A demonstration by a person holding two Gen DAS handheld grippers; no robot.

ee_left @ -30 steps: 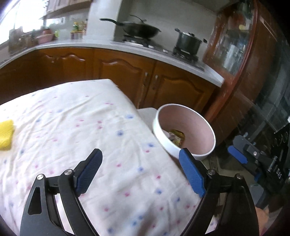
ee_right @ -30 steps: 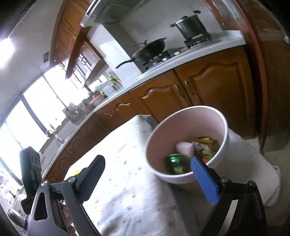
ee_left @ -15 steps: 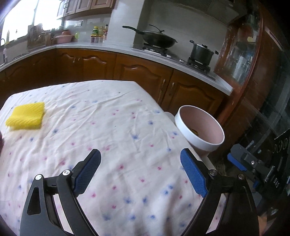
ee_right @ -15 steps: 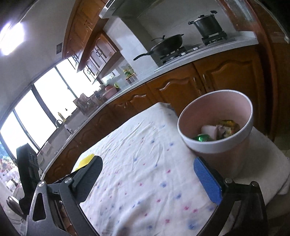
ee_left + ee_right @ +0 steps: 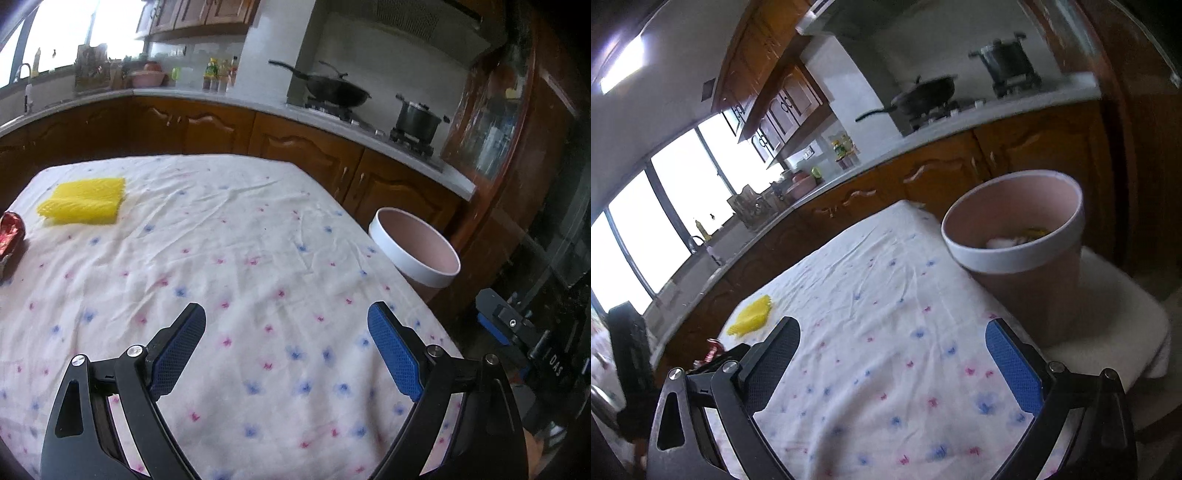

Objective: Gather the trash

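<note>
Both claws (image 5: 286, 334) (image 5: 892, 341): blk frames, blue mesh pads, silver screws.

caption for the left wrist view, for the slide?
Open left gripper above the floral tablecloth, yellow sponge and red wrapper far left, pink bin at right.

A round pink bin with a white rim (image 5: 415, 254) stands beside the cloth-covered table's (image 5: 236, 266) right edge; a folded yellow cloth (image 5: 83, 201) and a crumpled red wrapper (image 5: 9, 236) lie far left.
</note>
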